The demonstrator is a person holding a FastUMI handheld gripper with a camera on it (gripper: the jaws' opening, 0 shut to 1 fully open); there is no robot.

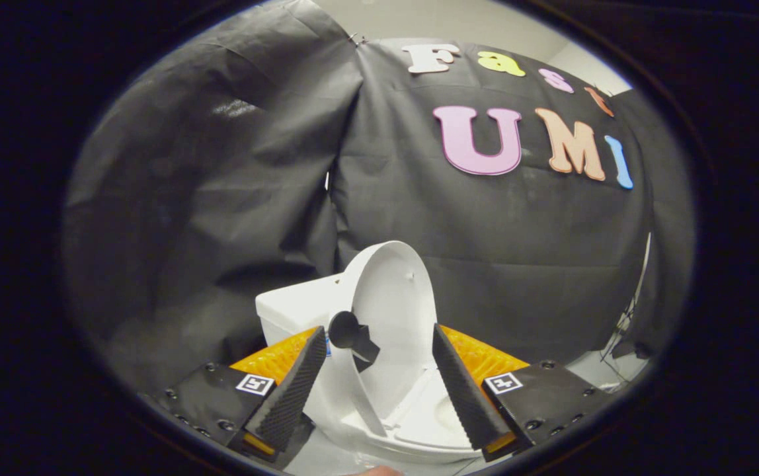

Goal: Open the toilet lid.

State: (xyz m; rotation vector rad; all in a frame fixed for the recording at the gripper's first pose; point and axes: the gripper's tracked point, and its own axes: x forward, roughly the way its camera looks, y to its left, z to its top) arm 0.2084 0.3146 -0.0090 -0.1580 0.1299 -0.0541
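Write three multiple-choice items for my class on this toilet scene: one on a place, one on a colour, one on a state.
1. Where is the toilet lid relative to the tongs?
A. Just ahead, between the two fingers
B. Far off to one side
C. Behind the tank

2. What colour is the toilet?
A. Blue
B. White
C. Green

3. What state is the lid in?
A. Flat shut
B. Raised upright
C. Removed

Answers: 1 A, the lid stands in the gap between the fingers; 2 B, bowl, lid and tank are all white; 3 B, its underside faces the open tongs, which grip nothing.
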